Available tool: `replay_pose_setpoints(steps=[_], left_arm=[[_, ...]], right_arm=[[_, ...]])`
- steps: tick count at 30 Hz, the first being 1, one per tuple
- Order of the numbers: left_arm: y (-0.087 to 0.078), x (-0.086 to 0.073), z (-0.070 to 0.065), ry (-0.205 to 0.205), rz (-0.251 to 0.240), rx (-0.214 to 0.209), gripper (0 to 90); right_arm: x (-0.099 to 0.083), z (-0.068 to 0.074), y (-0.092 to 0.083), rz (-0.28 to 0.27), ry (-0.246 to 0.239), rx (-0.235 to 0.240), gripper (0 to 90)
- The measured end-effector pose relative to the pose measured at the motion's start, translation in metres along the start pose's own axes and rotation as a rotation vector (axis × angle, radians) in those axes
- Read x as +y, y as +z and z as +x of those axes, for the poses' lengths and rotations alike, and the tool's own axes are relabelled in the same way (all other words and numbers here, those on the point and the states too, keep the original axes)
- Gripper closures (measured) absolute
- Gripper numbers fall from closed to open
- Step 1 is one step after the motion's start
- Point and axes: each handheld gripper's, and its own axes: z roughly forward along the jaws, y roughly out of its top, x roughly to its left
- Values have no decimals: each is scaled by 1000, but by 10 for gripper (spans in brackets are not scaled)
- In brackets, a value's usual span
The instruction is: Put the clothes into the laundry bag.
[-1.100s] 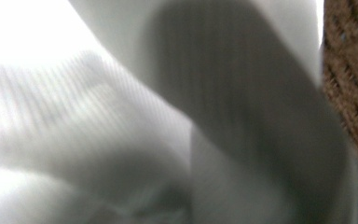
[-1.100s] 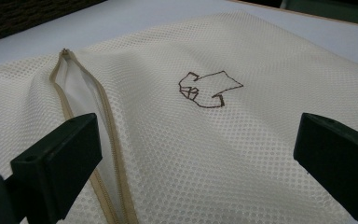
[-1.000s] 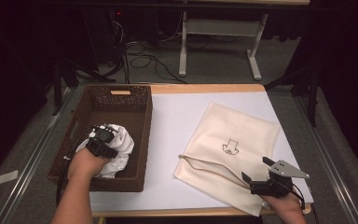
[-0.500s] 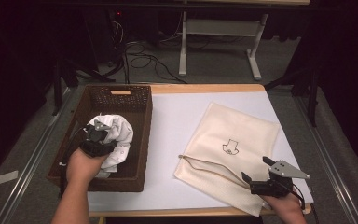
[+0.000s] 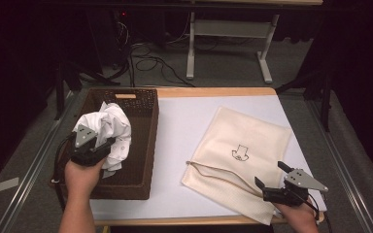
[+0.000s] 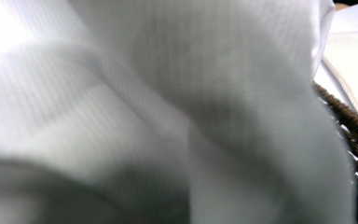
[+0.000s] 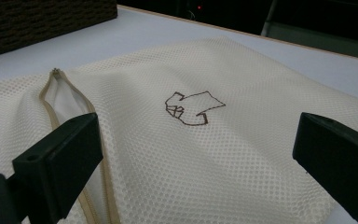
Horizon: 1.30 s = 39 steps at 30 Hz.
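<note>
A crumpled white garment (image 5: pixel 110 127) hangs above the brown wicker basket (image 5: pixel 148 141) at the table's left. My left gripper (image 5: pixel 103 145) is shut on its lower left part and holds it up off the basket floor. In the left gripper view the white garment (image 6: pixel 168 107) covers the jaws, and the basket's rim (image 6: pixel 349 126) shows at the right. A cream mesh laundry bag (image 5: pixel 245 141) with a small brown shirt emblem lies flat at the right, its zipper mouth (image 5: pixel 209 170) slightly agape. My right gripper (image 5: pixel 270 174) is open at the bag's near corner, its jaws on either side of the bag (image 7: pixel 223 70).
A white sheet (image 5: pixel 179 131) covers the tabletop between basket and bag. The wooden table edge (image 5: pixel 175 221) runs along the front. Dark floor, cables and a desk frame (image 5: pixel 223 43) lie beyond the far edge.
My left gripper has risen and drifted left with the white garment, pulling it up out of the basket. The right gripper and the bag have stayed put.
</note>
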Motion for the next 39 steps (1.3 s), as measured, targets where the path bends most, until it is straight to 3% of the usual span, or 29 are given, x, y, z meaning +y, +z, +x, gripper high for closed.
replay_pose_setpoints(steps=[4, 9, 12, 15, 21, 26, 30, 39], left_arm=[[-2, 0, 5, -42, -16, -5, 675], [-7, -1, 2, -19, -69, 6, 675], [-10, -1, 3, -23, -92, 7, 675], [-14, -2, 4, -43, -147, 18, 675], [-18, -3, 6, -55, -179, 41, 675], [-25, -3, 6, -42, -238, 51, 676], [-29, -3, 6, -32, -263, 32, 676], [-40, 8, -9, 0, -328, 29, 676]], right_arm=[[-3, 0, 1, 9, 2, -8, 23], [-4, -1, -1, 4, 6, -30, 34], [-5, -1, -2, 5, 11, -37, 34], [-6, -3, -4, 5, 12, -40, 35], [-7, -3, -3, 3, 10, -27, 35], [-5, -1, -3, -5, 0, -19, 37], [-5, -1, -2, -4, -2, -18, 38], [-5, 0, -2, -4, -2, -21, 42]])
